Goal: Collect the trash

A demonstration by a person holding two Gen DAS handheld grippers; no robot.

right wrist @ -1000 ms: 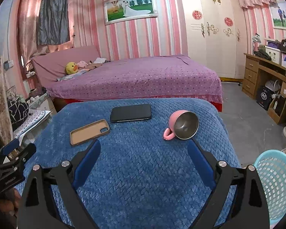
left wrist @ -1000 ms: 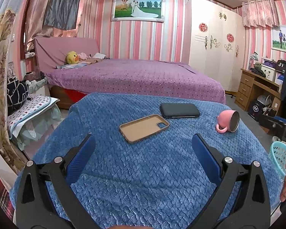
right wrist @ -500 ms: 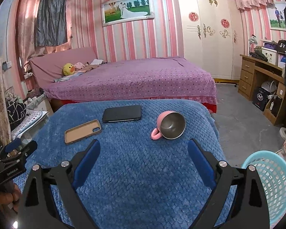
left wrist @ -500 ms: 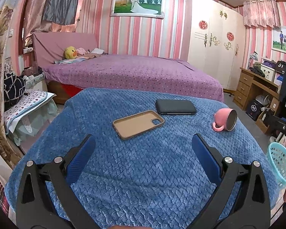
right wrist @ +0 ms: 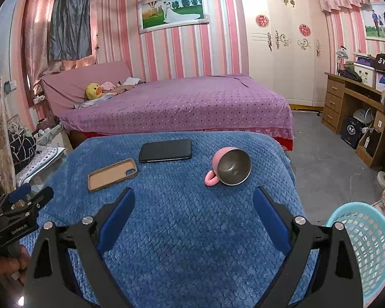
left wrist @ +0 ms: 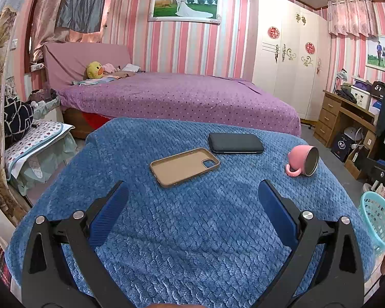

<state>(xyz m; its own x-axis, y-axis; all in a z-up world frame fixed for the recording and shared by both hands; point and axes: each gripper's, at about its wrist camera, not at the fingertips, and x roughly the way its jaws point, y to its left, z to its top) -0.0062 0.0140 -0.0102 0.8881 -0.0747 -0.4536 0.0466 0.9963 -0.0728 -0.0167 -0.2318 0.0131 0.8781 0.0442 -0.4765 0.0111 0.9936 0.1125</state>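
The light-blue basket (right wrist: pixel 364 246) is sitting on the floor just off the blue tabletop (right wrist: pixel 182 220), right side. Pink mug (right wrist: pixel 228 166) is lying tipped over near a phone case (left wrist: pixel 184 166). Left gripper (left wrist: pixel 192 200) and right gripper (right wrist: pixel 193 205) are both hanging wide open, holding nothing.

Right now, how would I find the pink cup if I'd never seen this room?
Look at the blue blanket in front of the purple bed. Near its right edge, the pink cup lies tipped on its side, showing a shiny metal inside, unlike the flat things beside it.
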